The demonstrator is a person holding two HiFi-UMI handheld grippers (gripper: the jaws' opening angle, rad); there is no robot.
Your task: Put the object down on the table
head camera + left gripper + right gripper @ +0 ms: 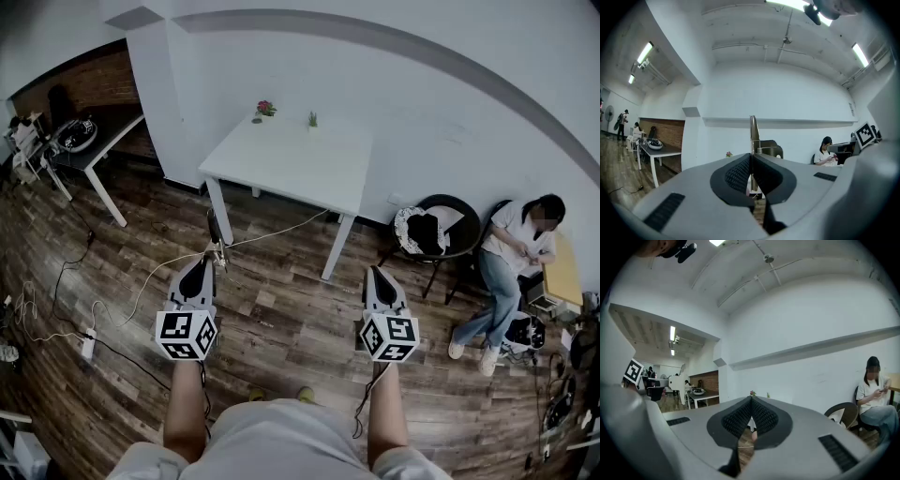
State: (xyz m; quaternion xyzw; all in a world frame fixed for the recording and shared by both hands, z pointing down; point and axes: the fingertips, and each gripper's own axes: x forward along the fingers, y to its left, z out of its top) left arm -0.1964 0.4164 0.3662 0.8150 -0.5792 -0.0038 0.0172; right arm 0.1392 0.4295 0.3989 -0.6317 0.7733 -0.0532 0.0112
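Across the wood floor (281, 314), well apart from both tools, stands the white worktop (281, 164) where the object belongs, bare but for a small red flower (266, 109) and a green sprig (312, 119) at its far edge. The object (753, 133), a slim upright metal piece with a bulkier part behind it that I cannot identify, is nowhere near that surface: it is pinched between the pressed-together jaws of the left tool (203, 265) and rises above their tips. The right tool (377, 275) has its jaws together too, with nothing between them. The main risk, as I judge it, lies in the walk and the release. Only the lower end of the piece is held, so a swing or a jolt could let it pivot or slide out over the floor. A white cable (150, 277) trails across the boards between the person and the worktop and could catch a foot. Letting go before the piece is over the surface, or while it stands on edge, would probably make it topple, and a careless reach toward the far edge might knock the flower. As for pose, both forearms reach forward and down from the body, roughly parallel and well apart, the left forearm (185, 412) and right forearm (386, 412) bare, each tool pointing ahead toward the worktop with its marker cube nearest the person. A seated person (511, 248) by the wall at the right is clear of the path.
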